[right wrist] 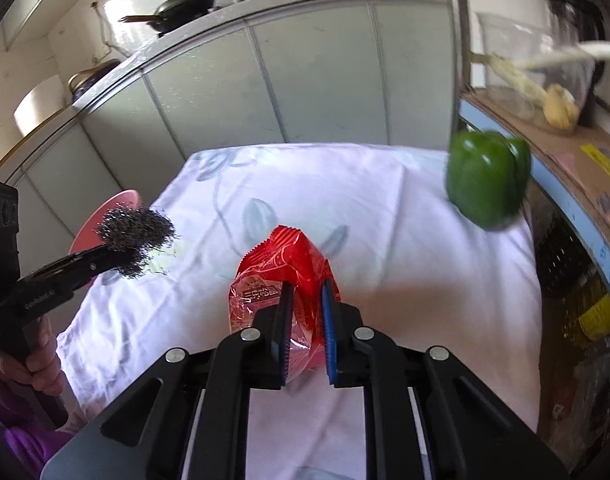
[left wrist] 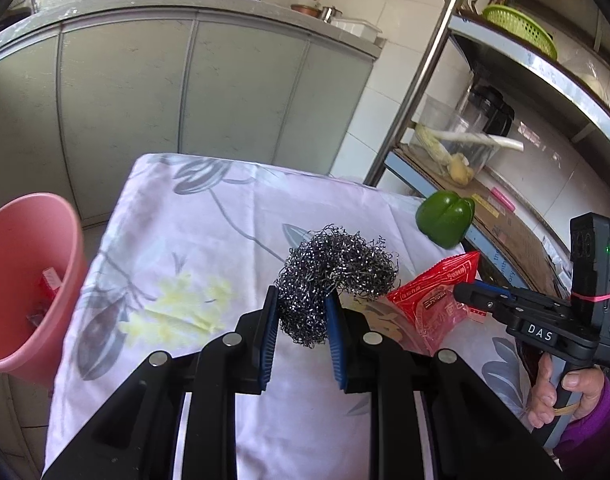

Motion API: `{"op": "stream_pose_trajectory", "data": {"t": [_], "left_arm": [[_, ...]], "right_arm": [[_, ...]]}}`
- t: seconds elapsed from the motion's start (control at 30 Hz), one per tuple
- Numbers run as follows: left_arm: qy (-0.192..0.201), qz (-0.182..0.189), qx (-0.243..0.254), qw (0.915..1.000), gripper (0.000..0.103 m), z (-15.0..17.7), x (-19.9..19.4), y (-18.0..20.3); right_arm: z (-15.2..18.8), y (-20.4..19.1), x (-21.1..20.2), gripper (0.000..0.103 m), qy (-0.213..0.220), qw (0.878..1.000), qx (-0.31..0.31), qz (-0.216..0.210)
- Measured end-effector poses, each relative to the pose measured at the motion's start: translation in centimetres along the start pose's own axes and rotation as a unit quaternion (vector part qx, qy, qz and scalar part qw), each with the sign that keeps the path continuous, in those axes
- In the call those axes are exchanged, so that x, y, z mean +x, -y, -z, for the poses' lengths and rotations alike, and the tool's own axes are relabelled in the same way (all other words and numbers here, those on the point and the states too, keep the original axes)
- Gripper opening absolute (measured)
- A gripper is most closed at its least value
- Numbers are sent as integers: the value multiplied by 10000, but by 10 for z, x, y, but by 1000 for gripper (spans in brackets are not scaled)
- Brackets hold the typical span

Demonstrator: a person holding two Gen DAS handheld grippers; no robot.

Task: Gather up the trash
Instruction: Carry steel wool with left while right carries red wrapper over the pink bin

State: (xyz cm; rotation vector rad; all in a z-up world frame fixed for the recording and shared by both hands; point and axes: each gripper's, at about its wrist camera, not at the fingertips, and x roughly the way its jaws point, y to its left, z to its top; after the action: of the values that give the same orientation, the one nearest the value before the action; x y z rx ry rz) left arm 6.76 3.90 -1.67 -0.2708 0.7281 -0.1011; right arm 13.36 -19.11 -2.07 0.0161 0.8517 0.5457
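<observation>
My left gripper (left wrist: 301, 300) is shut on a wad of steel wool (left wrist: 337, 268) and holds it above the cloth-covered table (left wrist: 177, 248). It also shows in the right wrist view (right wrist: 135, 232), in front of the pink bin's rim. My right gripper (right wrist: 305, 292) is shut on a red snack wrapper (right wrist: 285, 268), held just over the table. In the left wrist view the wrapper (left wrist: 437, 296) hangs from the right gripper (left wrist: 465, 292) beside the steel wool. A pink bin (left wrist: 29, 280) stands left of the table, with red trash (left wrist: 51, 280) inside.
A green bell pepper (left wrist: 445, 216) lies at the table's far right edge, also in the right wrist view (right wrist: 487, 178). A metal shelf rack (left wrist: 505, 208) with a glass bowl (left wrist: 453, 140) stands right of it. Grey cabinets (left wrist: 185, 100) with pans on top stand behind.
</observation>
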Motion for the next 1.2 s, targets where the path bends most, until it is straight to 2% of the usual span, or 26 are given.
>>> {"op": "stream_pose_trajectory", "data": {"t": [0.27,0.6,0.97,1.2], "left_arm": [[290,-258,-165,9991,22,1,-30,-30],[695,-898,-433,9926,22,0,-66,-83],[945,-1688,-870,9772,22,7,-98,-153],[876,-1998,-1204,9685,22,16,-102,-190]], "right_arm": [[-18,-51,12,14,13,9988,-429,-255],[-45,-132,37,14,16,9927,-996,-685],[-65,-222,66,14,39,9808,-1681,-992],[-69,-268,90,14,-62,9740,-2037,-990]]}}
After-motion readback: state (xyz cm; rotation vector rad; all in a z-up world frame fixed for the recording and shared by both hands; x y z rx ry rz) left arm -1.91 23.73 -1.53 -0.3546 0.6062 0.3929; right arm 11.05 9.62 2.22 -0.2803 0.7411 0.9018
